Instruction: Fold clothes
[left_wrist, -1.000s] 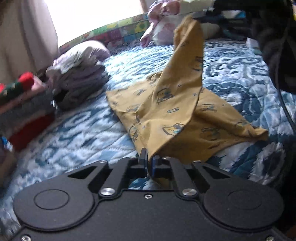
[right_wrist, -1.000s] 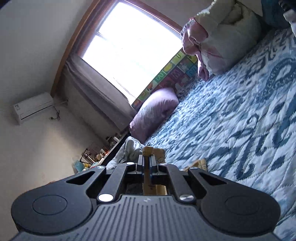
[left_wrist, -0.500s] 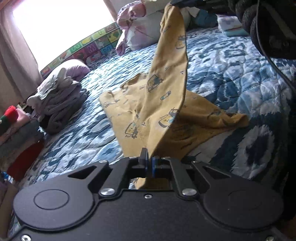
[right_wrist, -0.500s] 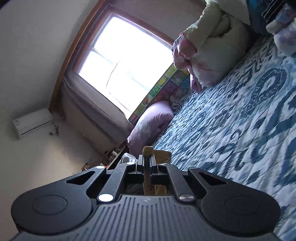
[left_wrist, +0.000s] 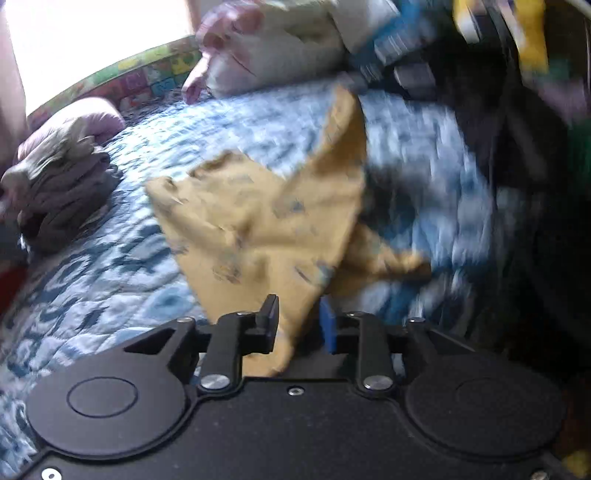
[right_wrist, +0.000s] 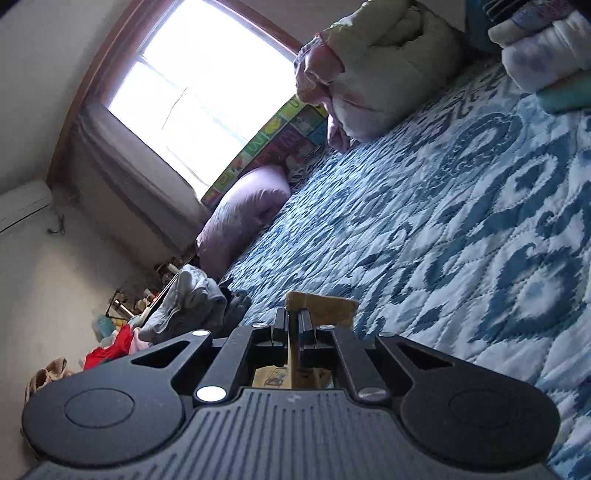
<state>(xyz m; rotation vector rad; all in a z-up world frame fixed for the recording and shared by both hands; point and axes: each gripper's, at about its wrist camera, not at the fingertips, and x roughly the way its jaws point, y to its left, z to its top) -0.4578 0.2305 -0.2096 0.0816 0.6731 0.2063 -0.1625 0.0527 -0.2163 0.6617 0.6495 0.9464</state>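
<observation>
The mustard printed garment (left_wrist: 266, 229) lies on the blue quilted bedspread (left_wrist: 110, 266), and its long axis runs from the left gripper (left_wrist: 295, 325) up and away to the right gripper (right_wrist: 294, 328), which is clamped on the far corner. The left jaws have just been opening, the near corner loose between them. The cloth is thin, soft and wrinkled.
</observation>
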